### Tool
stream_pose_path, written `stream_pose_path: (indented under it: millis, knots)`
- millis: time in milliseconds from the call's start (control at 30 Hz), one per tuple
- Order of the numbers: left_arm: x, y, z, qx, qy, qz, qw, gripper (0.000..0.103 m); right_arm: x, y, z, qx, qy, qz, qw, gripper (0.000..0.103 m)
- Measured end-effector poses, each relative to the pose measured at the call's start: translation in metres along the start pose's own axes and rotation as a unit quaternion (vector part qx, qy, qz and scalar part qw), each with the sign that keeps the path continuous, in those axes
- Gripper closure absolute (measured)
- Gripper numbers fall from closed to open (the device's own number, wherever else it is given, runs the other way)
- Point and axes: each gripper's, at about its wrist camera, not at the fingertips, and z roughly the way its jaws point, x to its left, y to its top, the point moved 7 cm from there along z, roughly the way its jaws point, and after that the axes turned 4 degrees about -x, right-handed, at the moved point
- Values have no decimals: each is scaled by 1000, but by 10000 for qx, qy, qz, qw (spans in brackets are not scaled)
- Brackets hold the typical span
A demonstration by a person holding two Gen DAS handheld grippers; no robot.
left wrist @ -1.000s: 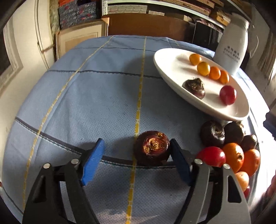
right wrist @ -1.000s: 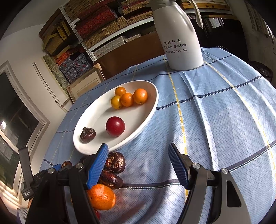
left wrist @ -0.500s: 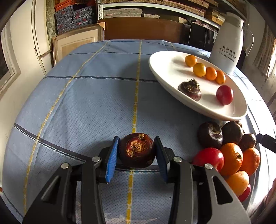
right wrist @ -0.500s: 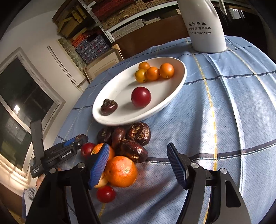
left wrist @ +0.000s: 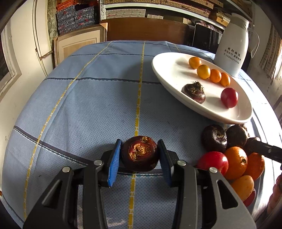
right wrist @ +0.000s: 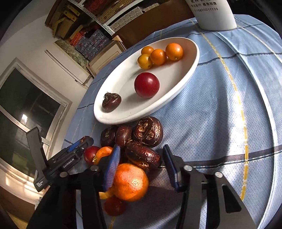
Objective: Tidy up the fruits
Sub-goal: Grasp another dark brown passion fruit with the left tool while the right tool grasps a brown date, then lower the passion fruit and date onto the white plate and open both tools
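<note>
1. Surface (left wrist: 88, 109): lying under a pale blue cloth crossed by yellow and dark stripes; round-edged, filling both views.
2. White oval plate (left wrist: 169, 75): sitting on the surface, carrying four small orange fruits (left wrist: 203, 71) in a row, one red fruit (left wrist: 229, 97) and one dark water chestnut (left wrist: 193, 92).
3. White jug (left wrist: 232, 51): standing just behind the plate, printed with dark lettering.
4. Loose fruit pile (right wrist: 137, 139): lying on the cloth just in front of the plate; dark chestnuts, oranges and red fruits touching one another.
5. Left claw (left wrist: 140, 156): gripping a single dark chestnut (left wrist: 140, 155) between its blue pads, well to the left of the plate, resting on the cloth.
6. Right claw (right wrist: 141, 169): closing over the pile; a large orange (right wrist: 130, 181) is sitting between the jaws against the left pad, the right pad standing clear of it.
7. Room beyond the plate: shelves (left wrist: 158, 7) holding stacked boxes, a brown board, a white door at left.
</note>
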Motion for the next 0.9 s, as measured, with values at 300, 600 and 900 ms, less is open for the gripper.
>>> stream_pose_path:
  millis: [300,600,900]
  knots:
    - [5,2,-5,-69,-155,-216,9996,63,-2,5,-17,-265,-23,-123,9996,67]
    - [7,6,-13,-184,-232,-315,9991,63,-11,15,-31,-484,130,83,9987,67]
    - [-31,73,-15,-450,-516,-101,9976,63,-3,81,-47,-1040,-29,-86,9945,67]
